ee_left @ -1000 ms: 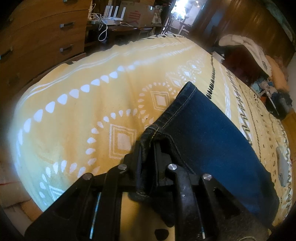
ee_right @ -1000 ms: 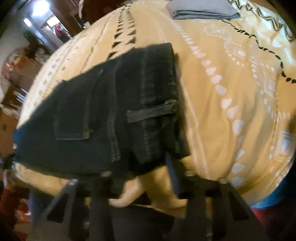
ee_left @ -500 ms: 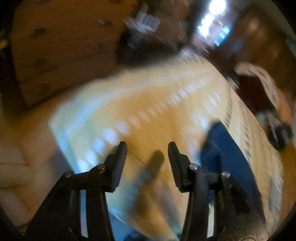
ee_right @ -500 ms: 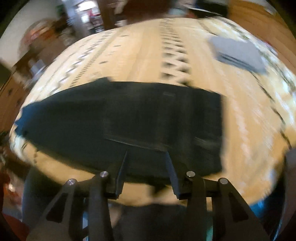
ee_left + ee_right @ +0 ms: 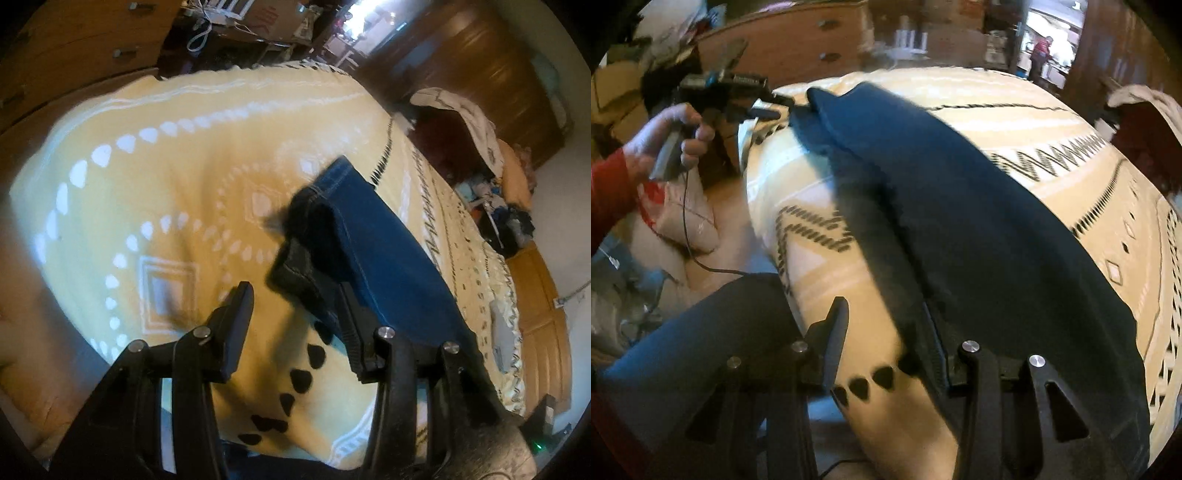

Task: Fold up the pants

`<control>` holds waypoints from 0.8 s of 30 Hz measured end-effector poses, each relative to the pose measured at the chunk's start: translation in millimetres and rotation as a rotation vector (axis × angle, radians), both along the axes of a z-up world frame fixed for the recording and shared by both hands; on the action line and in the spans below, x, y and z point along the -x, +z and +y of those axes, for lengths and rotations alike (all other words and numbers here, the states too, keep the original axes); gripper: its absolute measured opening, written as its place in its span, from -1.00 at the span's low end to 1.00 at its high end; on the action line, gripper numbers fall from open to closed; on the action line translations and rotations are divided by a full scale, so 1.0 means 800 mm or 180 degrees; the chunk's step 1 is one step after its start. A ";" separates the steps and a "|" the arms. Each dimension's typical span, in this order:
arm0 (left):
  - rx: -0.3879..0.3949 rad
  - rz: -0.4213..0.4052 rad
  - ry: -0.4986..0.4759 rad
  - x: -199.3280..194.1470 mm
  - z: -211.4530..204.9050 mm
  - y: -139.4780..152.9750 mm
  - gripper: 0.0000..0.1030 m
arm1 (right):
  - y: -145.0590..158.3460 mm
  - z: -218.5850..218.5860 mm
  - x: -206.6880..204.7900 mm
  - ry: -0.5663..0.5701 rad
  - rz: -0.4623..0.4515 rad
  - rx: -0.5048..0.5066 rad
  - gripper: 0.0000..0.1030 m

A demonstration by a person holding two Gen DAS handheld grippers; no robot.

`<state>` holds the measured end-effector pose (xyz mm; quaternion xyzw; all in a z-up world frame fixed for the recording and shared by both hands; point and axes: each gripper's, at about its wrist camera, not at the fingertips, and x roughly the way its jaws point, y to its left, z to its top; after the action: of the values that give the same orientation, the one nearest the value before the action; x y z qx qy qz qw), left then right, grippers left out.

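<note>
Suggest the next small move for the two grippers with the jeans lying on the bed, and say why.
Probably bring the left gripper onto the hem end of the jeans and close. Its jaws, which have just been opening, stand empty beside the hem, as do those of the right gripper, and the jeans lie long across the yellow bedspread, one fold short.

Bed covered by a yellow blanket (image 5: 184,155) with white and black geometric patterns, dark blue jeans (image 5: 388,258) lying lengthwise on it beside its near edge, one end close to a corner
</note>
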<state>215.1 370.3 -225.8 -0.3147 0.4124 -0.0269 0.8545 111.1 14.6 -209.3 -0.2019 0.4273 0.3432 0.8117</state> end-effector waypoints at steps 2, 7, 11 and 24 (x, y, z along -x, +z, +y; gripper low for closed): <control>-0.0046 0.0047 -0.0017 -0.004 -0.002 -0.001 -0.09 | -0.008 -0.004 -0.007 -0.0064 0.0039 0.0004 -0.14; -0.0184 0.0065 0.0034 -0.022 -0.010 -0.002 -0.15 | -0.017 -0.009 -0.012 -0.0132 0.0078 0.0063 -0.14; -0.0562 0.0110 0.0041 -0.034 -0.022 0.004 -0.67 | -0.019 -0.013 -0.016 -0.0191 0.0131 -0.0002 -0.14; -0.0413 -0.0139 0.0539 0.019 0.095 0.039 -1.00 | -0.002 -0.030 -0.021 -0.0262 0.0048 -0.0073 -0.09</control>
<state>199.5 446.7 -194.4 -0.2918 0.3666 0.0653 0.8810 128.3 -9.4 -210.8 -0.1724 0.4373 0.3160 0.8241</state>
